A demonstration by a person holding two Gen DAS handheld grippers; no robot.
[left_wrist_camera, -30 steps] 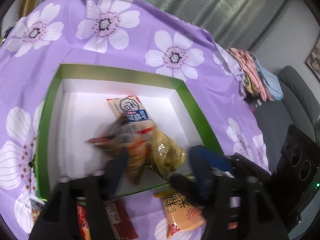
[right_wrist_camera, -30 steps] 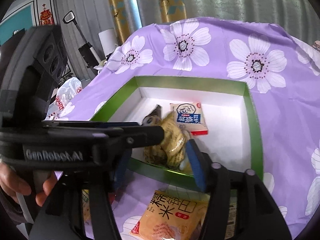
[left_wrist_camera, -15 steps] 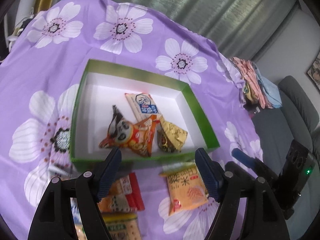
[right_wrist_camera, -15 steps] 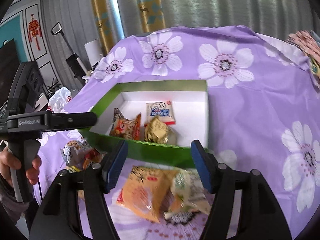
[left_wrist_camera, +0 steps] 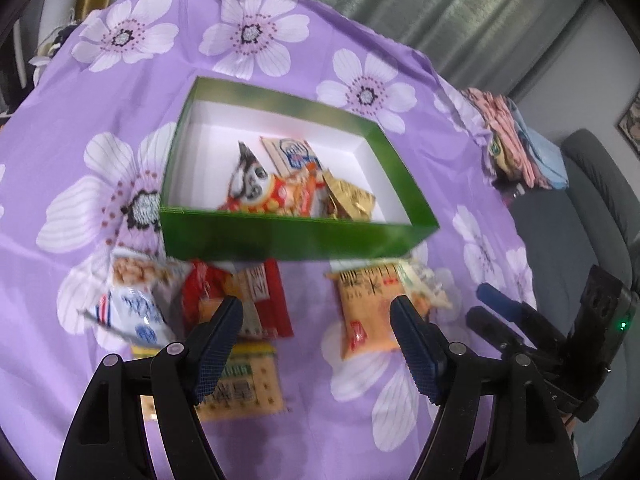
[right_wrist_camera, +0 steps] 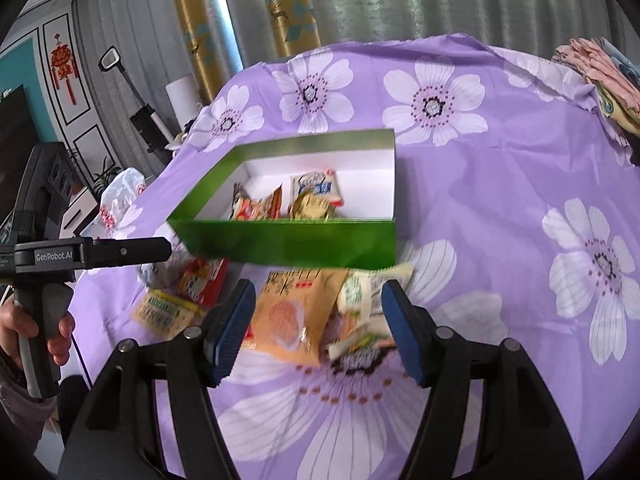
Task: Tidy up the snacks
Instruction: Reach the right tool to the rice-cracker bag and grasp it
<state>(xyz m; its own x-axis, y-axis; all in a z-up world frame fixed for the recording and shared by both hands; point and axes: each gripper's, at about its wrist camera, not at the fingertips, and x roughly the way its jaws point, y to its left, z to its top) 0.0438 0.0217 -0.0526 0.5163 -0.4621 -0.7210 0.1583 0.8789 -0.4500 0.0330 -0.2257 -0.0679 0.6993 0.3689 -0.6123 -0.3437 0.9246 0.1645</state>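
Left gripper (left_wrist_camera: 316,322): fingers apart, nothing between them, up above the loose snacks on the near side of the box.
Right gripper (right_wrist_camera: 318,322): fingers apart too, holding nothing, up above the orange packet and the pale green-and-white packet.
Green box (left_wrist_camera: 280,236): open, white inside, sitting on the purple flower cloth (left_wrist_camera: 120,92) that covers the worktop.
Inside the box: a red-orange packet with a panda face (left_wrist_camera: 264,192), a gold foil packet (left_wrist_camera: 352,200) just right of it, a flat blue-and-white packet (left_wrist_camera: 294,154) behind them.
Orange packet (left_wrist_camera: 370,304): lying flat on the cloth, just near the box's front wall, to the right.
Pale green-and-white packet (right_wrist_camera: 360,292): just right of the orange packet, touching it.
Red packets (left_wrist_camera: 240,296): in a small heap near the box's front wall, to the left.
White-and-blue packet (left_wrist_camera: 136,312): at the left end of the heap.
Yellow-and-green cracker packet (left_wrist_camera: 244,380): nearest of the heap, flat on the cloth.
Hand (right_wrist_camera: 36,328): at the left edge of the right view, wrapped round the left gripper's handle.
Folded pink cloths (left_wrist_camera: 508,132): far right, at the worktop's edge.
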